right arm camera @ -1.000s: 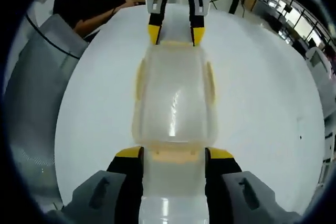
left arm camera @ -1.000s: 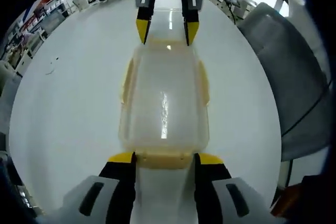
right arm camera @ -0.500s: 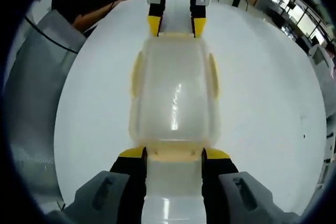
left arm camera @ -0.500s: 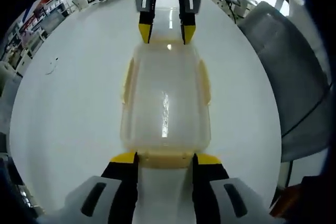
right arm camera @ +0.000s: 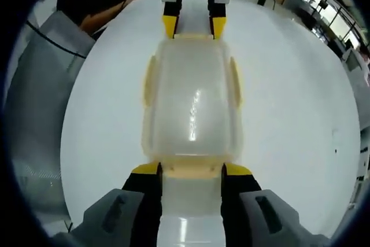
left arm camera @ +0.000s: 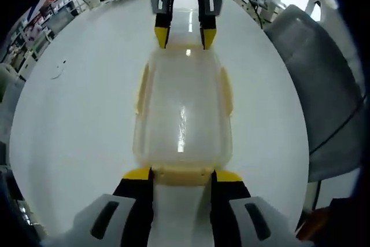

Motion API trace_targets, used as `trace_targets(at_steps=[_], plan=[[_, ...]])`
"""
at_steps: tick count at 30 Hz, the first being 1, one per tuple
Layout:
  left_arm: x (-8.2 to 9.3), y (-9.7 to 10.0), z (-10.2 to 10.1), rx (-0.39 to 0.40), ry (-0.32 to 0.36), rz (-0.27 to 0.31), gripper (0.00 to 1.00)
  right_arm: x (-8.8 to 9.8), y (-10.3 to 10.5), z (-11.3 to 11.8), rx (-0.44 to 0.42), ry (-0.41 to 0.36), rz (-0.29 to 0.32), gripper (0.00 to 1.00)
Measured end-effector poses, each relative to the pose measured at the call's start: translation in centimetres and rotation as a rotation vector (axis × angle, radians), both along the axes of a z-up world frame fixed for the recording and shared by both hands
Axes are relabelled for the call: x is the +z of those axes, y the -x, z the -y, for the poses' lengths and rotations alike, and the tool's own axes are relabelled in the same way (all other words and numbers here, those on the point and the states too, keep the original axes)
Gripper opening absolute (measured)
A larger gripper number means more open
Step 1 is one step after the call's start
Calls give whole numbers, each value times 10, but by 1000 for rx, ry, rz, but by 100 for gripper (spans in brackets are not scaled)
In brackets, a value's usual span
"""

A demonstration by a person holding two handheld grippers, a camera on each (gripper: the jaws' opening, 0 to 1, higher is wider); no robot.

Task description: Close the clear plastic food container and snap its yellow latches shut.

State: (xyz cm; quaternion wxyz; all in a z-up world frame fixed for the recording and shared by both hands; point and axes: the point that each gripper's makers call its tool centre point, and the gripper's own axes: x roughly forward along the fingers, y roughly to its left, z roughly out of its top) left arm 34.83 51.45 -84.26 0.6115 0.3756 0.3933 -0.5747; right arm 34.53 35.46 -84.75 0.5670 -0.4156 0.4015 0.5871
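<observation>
Clear box (left arm camera: 182, 114) sits on the white table (left arm camera: 75, 114) between both grippers. Left gripper (left arm camera: 181, 174) and right gripper (right arm camera: 191, 169) each stand open around an end latch.

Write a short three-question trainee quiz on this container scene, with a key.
1. True or false: the lid is on the container.
2. Which does the left tool straddle? A) an end latch B) a side latch C) the chair
3. Fill in: the right tool faces the left tool across the white ____.

Key: 1 true; 2 A; 3 table.
</observation>
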Motion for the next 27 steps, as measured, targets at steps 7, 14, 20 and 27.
trace_targets(at_steps=[7,14,20,27], plan=[[0,0,1,-2,19,-4,33,0,-1,0,0,8,-7,35],[1,0,0,5,51,-16,32,0,-1,-1,-6,18,-8,35],[1,0,1,17,39,-25,33,0,-1,0,-7,15,-2,35],[5,7,2,18,10,-47,33,5,5,3,1,16,-15,35]])
